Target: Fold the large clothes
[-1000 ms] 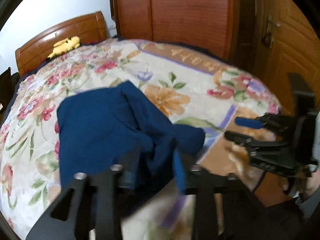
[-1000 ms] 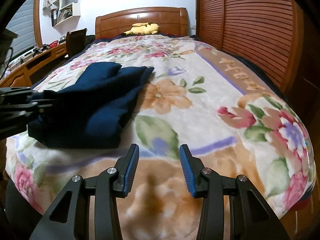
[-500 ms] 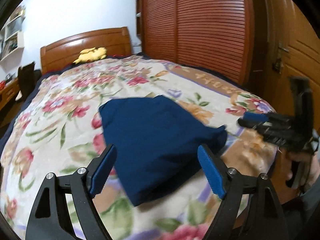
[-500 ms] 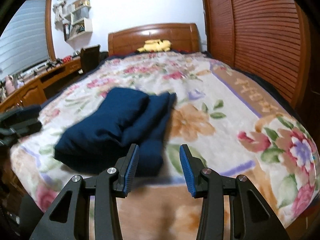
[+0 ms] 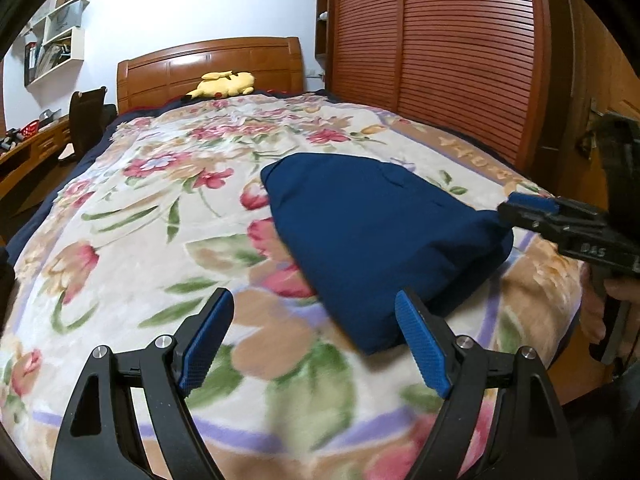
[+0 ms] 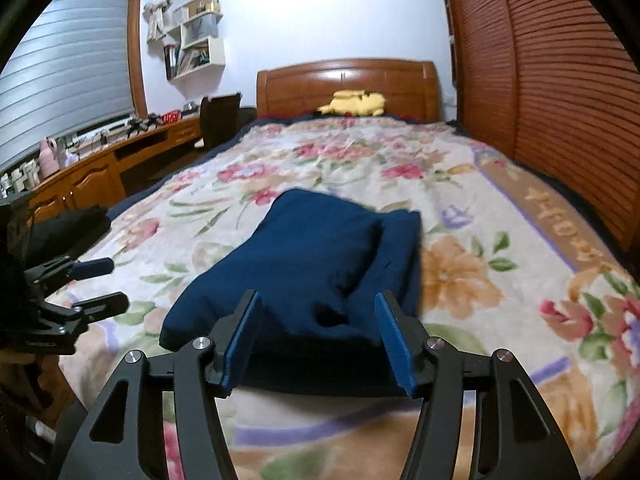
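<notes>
2 grippers, left gripper and right gripper, now released navy garment, jaws wide.

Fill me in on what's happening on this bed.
A person holds a gripper in each hand over a flowered blanket. A navy garment lies folded into a compact bundle on it. The left gripper and the right gripper are both open and grip nothing; the right one hangs at the bundle's near edge.

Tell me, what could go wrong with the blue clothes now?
The folded blue garment lies near the foot edge of the bed, so a nudge might slide it off. The right gripper is open right at its near end and could snag a layer and undo the fold. The left gripper is open beside it.
</notes>
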A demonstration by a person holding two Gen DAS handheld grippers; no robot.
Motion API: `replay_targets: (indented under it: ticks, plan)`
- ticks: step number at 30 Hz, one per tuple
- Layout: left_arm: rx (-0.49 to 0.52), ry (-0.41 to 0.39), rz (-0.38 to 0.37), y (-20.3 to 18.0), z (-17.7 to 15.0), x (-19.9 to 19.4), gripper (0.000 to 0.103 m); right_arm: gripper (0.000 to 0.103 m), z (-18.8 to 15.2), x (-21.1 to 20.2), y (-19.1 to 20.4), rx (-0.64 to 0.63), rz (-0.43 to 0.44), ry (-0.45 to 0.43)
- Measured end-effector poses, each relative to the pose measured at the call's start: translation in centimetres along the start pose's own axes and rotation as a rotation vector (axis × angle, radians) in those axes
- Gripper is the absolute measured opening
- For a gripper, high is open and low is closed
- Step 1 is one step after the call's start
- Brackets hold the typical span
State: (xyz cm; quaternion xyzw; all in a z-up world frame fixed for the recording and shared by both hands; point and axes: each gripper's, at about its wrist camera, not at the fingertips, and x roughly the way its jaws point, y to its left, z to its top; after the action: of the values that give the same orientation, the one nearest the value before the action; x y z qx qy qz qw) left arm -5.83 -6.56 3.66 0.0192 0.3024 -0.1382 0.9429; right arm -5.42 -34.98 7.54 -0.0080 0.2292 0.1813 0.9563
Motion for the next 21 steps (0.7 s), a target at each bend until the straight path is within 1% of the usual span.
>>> replay_targets:
  ticks: [2, 4, 6, 12, 14, 15, 16, 17, 19, 21]
  plan:
    - [-0.005, -0.002, 0.003, 0.5, -0.3, -0.3, 0.083, 0.061, 0.2, 1.5, -0.2, 0.007, -0.009, 0.042]
    - [-0.008, -0.004, 0.005, 0.8, -0.4, -0.6, 0.083, 0.061, 0.1, 2.8, -0.6, 0.019, -0.037, 0.097]
    - [-0.012, -0.006, 0.008, 1.1, -0.6, -0.9, 0.083, 0.061, 0.0, 3.9, -1.0, 0.049, -0.016, 0.141]
    - [-0.009, -0.003, 0.011, 1.7, -1.0, -1.3, 0.083, 0.061, -0.1, 5.5, -1.2, 0.041, 0.002, 0.19]
    - [-0.009, -0.001, 0.012, 1.8, -1.0, -1.3, 0.083, 0.056, -0.1, 5.7, -1.5, 0.036, 0.011, 0.197]
    - [-0.009, 0.001, 0.012, 1.9, -1.0, -1.3, 0.083, 0.05, 0.1, 5.5, -1.1, 0.033, 0.018, 0.195]
    - [-0.01, 0.002, 0.012, 1.8, -1.0, -1.3, 0.083, 0.039, 0.4, 5.4, -0.7, 0.028, 0.018, 0.192]
    - [-0.009, 0.001, 0.012, 1.8, -1.0, -1.3, 0.083, 0.035, 0.7, 5.2, -0.6, 0.021, 0.011, 0.188]
    - [-0.007, 0.001, 0.012, 1.8, -1.0, -1.3, 0.083, 0.03, 0.3, 5.1, -0.3, 0.021, 0.019, 0.186]
    - [-0.001, 0.001, 0.015, 1.8, -1.0, -1.3, 0.083, 0.028, 0.2, 4.7, -0.3, 0.02, 0.022, 0.174]
